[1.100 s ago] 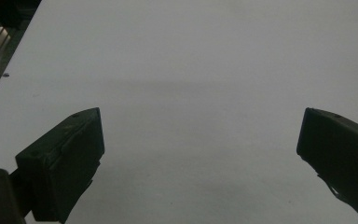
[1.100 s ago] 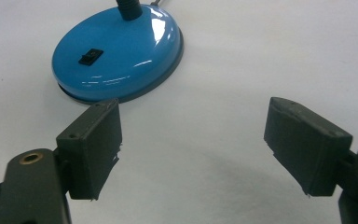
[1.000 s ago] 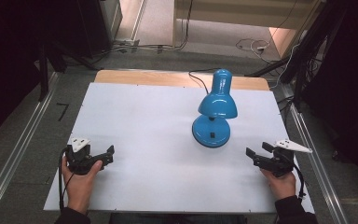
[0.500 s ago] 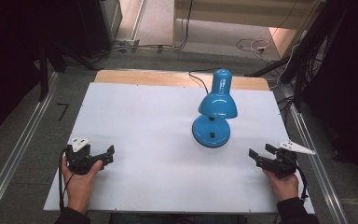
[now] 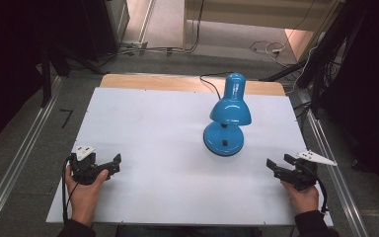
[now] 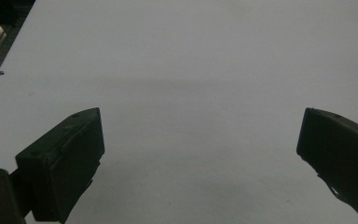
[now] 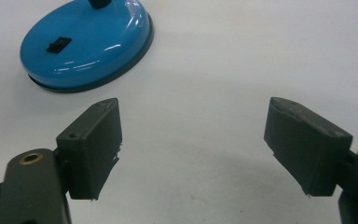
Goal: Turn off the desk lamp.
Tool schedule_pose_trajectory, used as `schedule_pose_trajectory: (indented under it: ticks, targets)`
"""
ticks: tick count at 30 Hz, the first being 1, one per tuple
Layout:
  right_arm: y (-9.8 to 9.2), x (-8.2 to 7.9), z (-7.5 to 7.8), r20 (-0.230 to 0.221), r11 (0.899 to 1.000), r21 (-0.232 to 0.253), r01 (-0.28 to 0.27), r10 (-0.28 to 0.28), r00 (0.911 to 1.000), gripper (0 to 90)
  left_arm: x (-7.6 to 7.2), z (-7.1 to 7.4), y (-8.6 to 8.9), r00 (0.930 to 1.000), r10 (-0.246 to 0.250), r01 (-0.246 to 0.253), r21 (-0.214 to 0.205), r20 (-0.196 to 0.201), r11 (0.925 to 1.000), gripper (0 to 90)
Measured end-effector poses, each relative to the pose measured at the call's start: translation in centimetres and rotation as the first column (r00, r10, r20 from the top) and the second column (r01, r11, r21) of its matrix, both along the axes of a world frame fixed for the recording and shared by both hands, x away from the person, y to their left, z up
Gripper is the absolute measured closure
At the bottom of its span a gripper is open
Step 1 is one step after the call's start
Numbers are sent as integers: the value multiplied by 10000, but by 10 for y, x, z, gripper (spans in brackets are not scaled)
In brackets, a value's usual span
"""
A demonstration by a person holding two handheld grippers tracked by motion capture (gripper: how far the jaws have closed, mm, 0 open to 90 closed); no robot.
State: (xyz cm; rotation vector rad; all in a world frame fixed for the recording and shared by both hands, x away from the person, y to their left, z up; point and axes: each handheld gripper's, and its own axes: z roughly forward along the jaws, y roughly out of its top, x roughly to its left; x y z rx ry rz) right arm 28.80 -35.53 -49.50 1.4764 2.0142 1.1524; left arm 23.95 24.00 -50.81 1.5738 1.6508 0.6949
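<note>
Black and empty, our right hand-held gripper [image 5: 280, 164] rests with jaws released, barely shifted from a moment ago and apart from the blue lamp [image 5: 227, 118] mid-worktop [image 5: 153, 128], while our left hand-held gripper [image 5: 113, 163] waits, also released, so reaching likely comes next.

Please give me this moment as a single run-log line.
left gripper: open, empty | right gripper: open, empty, nearer lamp | blue desk lamp: upright, untouched | table

Two black grippers are seen: the left gripper [image 5: 117, 160] and the right gripper [image 5: 280, 163], each topped by a pale three-cornered plate and trailed by a black cable. Blocky matte jaws with brass-coloured screws are shown. Dark sleeves are worn.
</note>
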Motion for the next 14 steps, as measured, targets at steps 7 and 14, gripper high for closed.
schedule_pose_trajectory:
  ticks: [7, 14]
  targets:
    - [-8, -1, -3, -63, 9996, 2, 278, -278, 9996, 176, 0, -1, 1, 10000, 7, -8, -124, -78, 9999, 12]
    - [-15, 6, -7, 122, 9972, -149, 731, -729, 9973, 153, 3, -7, -2, 9989, -48, 45, -79, -467, 10000, 11]
